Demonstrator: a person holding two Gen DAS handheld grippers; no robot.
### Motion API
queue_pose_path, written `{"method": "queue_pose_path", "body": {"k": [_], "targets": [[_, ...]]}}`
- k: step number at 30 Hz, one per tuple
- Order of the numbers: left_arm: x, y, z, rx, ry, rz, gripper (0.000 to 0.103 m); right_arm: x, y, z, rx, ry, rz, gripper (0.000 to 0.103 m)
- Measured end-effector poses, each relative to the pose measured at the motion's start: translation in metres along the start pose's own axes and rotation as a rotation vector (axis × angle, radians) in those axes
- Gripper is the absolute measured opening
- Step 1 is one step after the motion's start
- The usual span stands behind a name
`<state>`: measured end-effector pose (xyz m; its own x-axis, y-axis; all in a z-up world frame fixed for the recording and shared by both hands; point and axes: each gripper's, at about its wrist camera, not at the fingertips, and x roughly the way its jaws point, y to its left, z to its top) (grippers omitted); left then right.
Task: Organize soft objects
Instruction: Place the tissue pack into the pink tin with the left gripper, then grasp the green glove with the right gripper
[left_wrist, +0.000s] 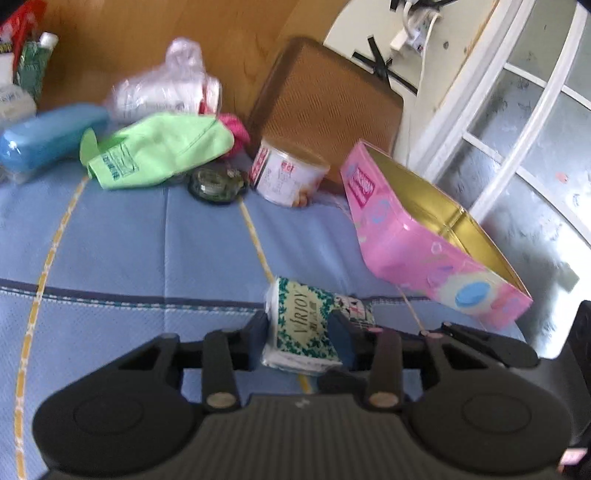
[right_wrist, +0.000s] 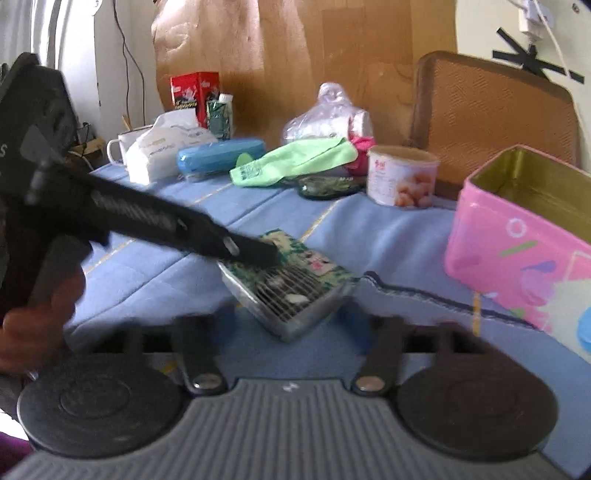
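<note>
I had the pink tin (left_wrist: 424, 243) standing open on the right of the blue quilt (left_wrist: 129, 240), so I judged the step to be carrying the tissue pack (left_wrist: 299, 325), clenched in my left gripper (left_wrist: 301, 332) at the near middle, rightward into it. My right gripper (right_wrist: 288, 328) hung released just short of the pack, and the round can (left_wrist: 288, 173) and green cloth (left_wrist: 155, 151) lay far off, clear of the path.

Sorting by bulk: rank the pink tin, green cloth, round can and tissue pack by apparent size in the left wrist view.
1. pink tin, nearer the camera
2. green cloth
3. tissue pack and round can: look alike; the pack sits much nearer, so unranked
</note>
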<state>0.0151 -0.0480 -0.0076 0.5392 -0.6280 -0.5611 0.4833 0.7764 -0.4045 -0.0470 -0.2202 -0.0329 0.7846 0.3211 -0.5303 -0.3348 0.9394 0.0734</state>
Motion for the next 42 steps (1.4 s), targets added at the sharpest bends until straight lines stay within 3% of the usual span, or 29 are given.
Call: {"method": "queue_pose_path", "body": {"k": [4,7,11,14,18,21,24,28,33,38,42], "targets": [[-0.005,-0.031,0.017,0.072,-0.034,-0.022,0.036,-0.015,-0.007,0.000,0.015,-0.075,-0.049,0.052],[-0.006,-0.061,0.038,0.142,-0.089,-0.071,0.036,-0.042,-0.021,0.005,0.030,-0.198,-0.121,0.052],[0.019,-0.110,0.065,0.253,-0.153,-0.113,0.036,-0.067,-0.049,0.014,0.067,-0.316,-0.248,0.052],[0.048,-0.135,0.077,0.293,-0.174,-0.116,0.039,-0.068,-0.079,0.021,0.115,-0.344,-0.325,0.052],[0.096,-0.158,0.085,0.331,-0.171,-0.046,0.051,-0.049,-0.113,0.027,0.148,-0.333,-0.435,0.053],[0.110,-0.163,0.083,0.346,-0.159,0.056,0.050,-0.026,-0.130,0.028,0.159,-0.297,-0.562,0.057],[0.082,-0.142,0.081,0.311,-0.202,0.023,0.051,-0.033,-0.143,0.022,0.248,-0.315,-0.523,0.057],[0.035,-0.089,0.073,0.248,-0.278,0.063,0.056,-0.047,-0.138,0.020,0.264,-0.363,-0.506,0.056],[-0.001,0.011,0.060,0.124,-0.274,0.298,0.056,-0.049,-0.108,0.031,0.211,-0.386,-0.390,0.056],[-0.021,0.082,0.045,0.012,-0.304,0.470,0.056,-0.011,-0.060,0.061,0.102,-0.300,-0.173,0.055],[-0.032,0.106,0.045,-0.129,-0.350,0.428,0.056,0.052,-0.031,0.093,0.094,-0.159,-0.036,0.055]]}}
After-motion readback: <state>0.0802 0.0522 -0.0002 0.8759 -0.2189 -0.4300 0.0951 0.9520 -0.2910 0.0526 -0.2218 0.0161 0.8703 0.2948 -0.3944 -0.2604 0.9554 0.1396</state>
